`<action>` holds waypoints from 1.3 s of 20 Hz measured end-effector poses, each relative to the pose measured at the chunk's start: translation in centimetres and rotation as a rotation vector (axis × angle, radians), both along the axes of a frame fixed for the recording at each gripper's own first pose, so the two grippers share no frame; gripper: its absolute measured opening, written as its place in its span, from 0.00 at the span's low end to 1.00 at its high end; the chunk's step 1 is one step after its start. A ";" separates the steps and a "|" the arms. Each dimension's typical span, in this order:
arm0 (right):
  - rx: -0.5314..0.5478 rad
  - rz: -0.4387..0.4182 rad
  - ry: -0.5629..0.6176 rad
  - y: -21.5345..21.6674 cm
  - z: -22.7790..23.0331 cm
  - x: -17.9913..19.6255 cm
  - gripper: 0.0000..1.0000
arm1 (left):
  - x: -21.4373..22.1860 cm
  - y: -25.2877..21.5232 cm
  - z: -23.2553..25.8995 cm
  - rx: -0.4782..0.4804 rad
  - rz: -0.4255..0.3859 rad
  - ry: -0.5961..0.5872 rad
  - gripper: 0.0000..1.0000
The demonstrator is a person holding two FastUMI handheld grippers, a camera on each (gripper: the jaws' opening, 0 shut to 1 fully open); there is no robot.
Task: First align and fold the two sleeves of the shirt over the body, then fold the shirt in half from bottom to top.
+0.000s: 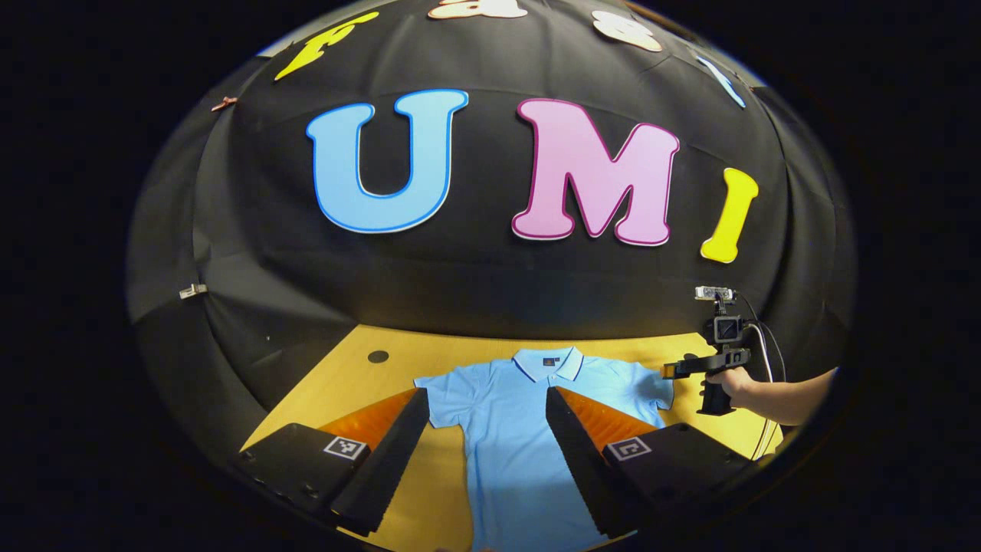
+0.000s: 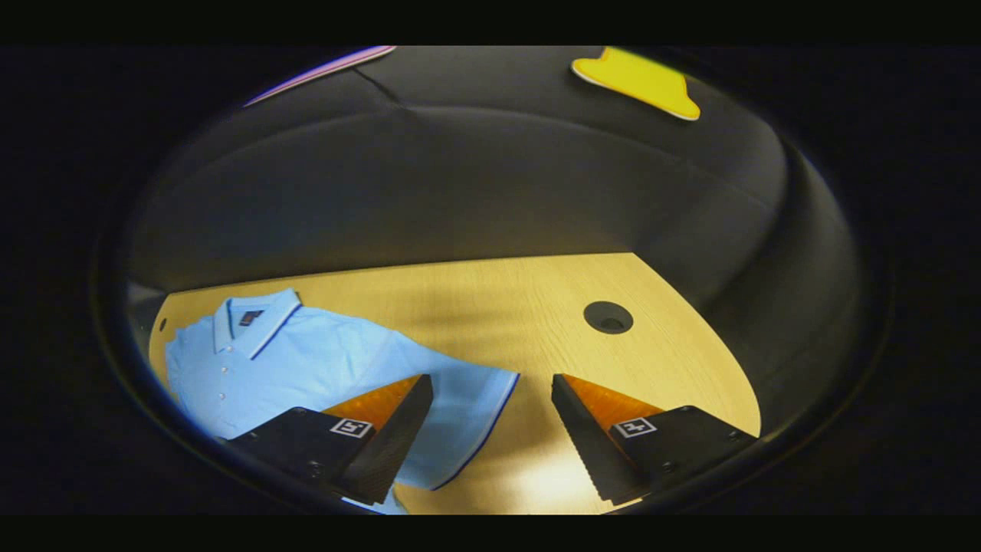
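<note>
A light blue polo shirt (image 1: 510, 429) lies flat on the wooden table (image 1: 352, 387), collar toward the back wall, both short sleeves spread out. My left gripper (image 1: 486, 399) hovers open above the shirt's chest and left side, nothing between its fingers. In the left gripper view the right gripper (image 1: 693, 368), held by a hand, hangs just off the shirt's right sleeve (image 1: 651, 387). In the right gripper view the shirt (image 2: 306, 360) lies at the left, and my right gripper (image 2: 492, 383) stands open over the sleeve's hem (image 2: 479, 418).
The table (image 2: 498, 307) has a round cable hole (image 2: 608, 317) at the back right and another hole (image 1: 378, 356) at the back left. Black cloth walls close in behind and on both sides. A forearm (image 1: 789, 395) comes in from the right.
</note>
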State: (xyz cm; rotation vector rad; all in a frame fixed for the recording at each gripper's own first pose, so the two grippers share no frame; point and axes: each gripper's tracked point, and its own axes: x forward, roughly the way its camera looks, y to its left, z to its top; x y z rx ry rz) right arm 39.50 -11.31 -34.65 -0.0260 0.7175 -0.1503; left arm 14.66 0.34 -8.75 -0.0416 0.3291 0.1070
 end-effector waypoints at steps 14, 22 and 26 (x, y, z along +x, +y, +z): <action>0.041 0.108 -0.031 3.8 -1.6 1.7 0.12 | 2.2 -1.3 -3.2 -0.002 -0.012 0.052 0.98; 0.011 0.185 -0.125 7.5 2.6 2.0 0.05 | 0.8 0.6 -4.0 -0.029 0.049 0.068 0.98; 0.040 0.233 -0.170 12.4 5.9 1.5 0.05 | 0.3 1.2 -4.0 -0.043 0.067 0.054 0.98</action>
